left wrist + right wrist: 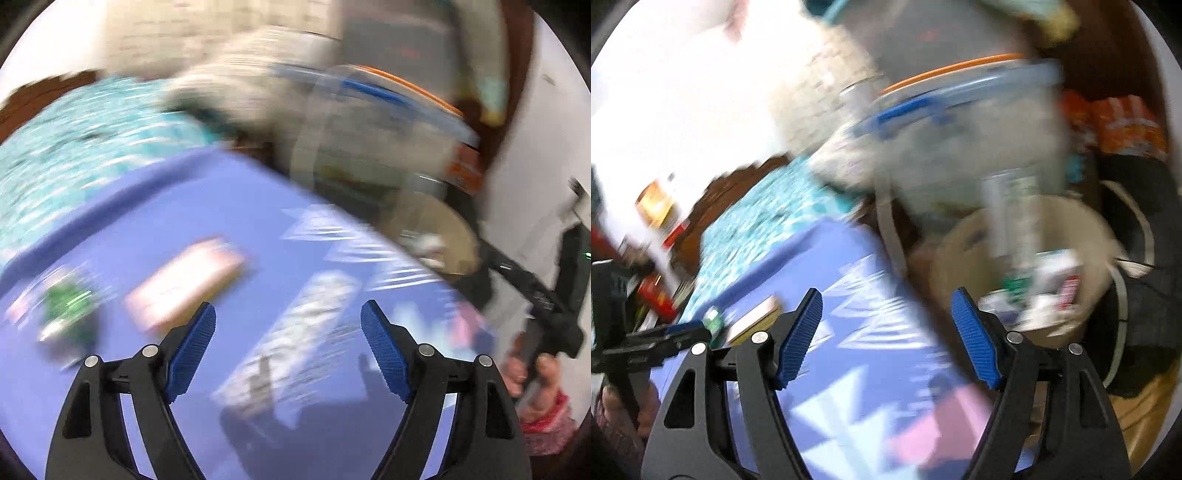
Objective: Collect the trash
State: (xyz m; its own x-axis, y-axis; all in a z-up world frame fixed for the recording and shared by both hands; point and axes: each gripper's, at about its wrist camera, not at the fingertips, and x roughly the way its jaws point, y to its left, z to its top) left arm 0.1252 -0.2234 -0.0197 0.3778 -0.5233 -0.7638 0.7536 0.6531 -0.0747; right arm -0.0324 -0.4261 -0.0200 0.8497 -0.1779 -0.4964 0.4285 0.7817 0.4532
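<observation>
Both views smear with motion blur, so fine detail is lost. The left gripper (pixel 288 314) hangs over a blue-violet cloth (pixel 229 206) with its blue-padded jaws spread wide and nothing between them. Below it on the cloth lies a long pale wrapper (pixel 295 332), silvery and streaked, running up between the jaws in the left wrist view. To its left sits a flat pink-and-white packet (pixel 184 284), and further left a small green-and-white piece of trash (pixel 66 306), too blurred to name more closely. Off the cloth's far right edge stands a beige round bin (pixel 454 236) with scraps inside.

Over to the right gripper (pixel 886 302): its jaws also stand apart, empty, poised above the cloth's edge (pixel 871 354), where white triangle shapes and a pink patch show. Right ahead is the beige bin (pixel 964 240), holding a jumble of white and coloured litter, and a pale upright item (pixel 1015 221) blurs above its mouth; whether it rests in the bin or is in the air, I cannot tell. At the far left of this view the other gripper's black frame (pixel 646 339) shows, with a hand (pixel 613 410) below it.
</observation>
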